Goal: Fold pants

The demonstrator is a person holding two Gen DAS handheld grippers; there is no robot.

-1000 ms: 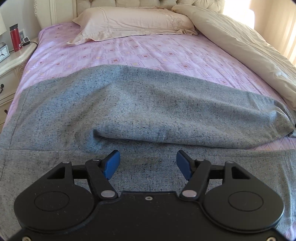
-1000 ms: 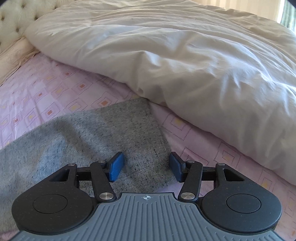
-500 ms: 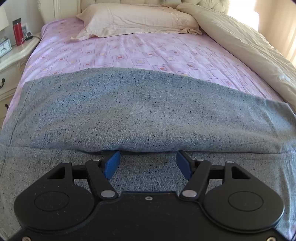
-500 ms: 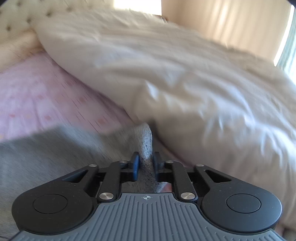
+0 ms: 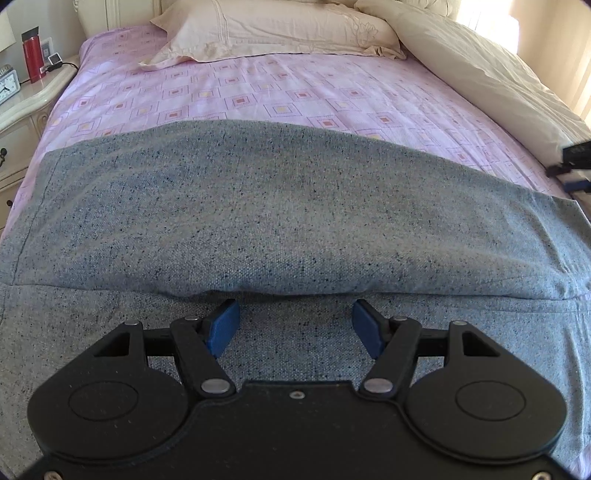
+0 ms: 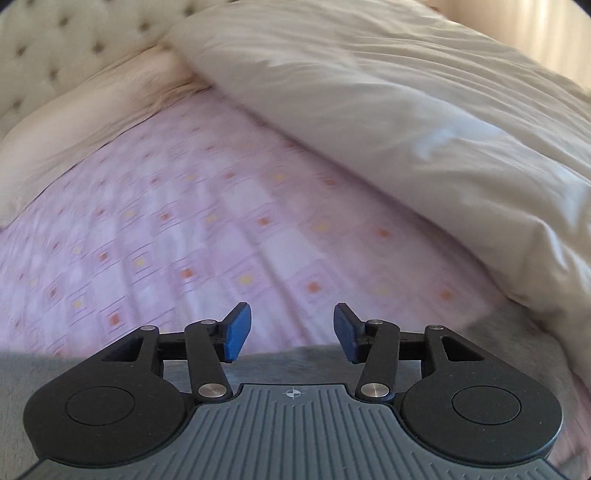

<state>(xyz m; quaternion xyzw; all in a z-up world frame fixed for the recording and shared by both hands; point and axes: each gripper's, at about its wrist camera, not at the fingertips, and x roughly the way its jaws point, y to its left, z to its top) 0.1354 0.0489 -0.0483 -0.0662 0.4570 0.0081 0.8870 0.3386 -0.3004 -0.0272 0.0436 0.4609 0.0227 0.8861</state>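
Now both tongs gaping, pants [image 5: 280, 221] doubled over

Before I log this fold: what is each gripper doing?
Left gripper: open, empty, over the pants.
Right gripper: open, empty.

Pillow [image 5: 273, 29], duvet [image 6: 406, 110], flask [image 5: 32, 53] (red), clock [image 5: 8, 88].
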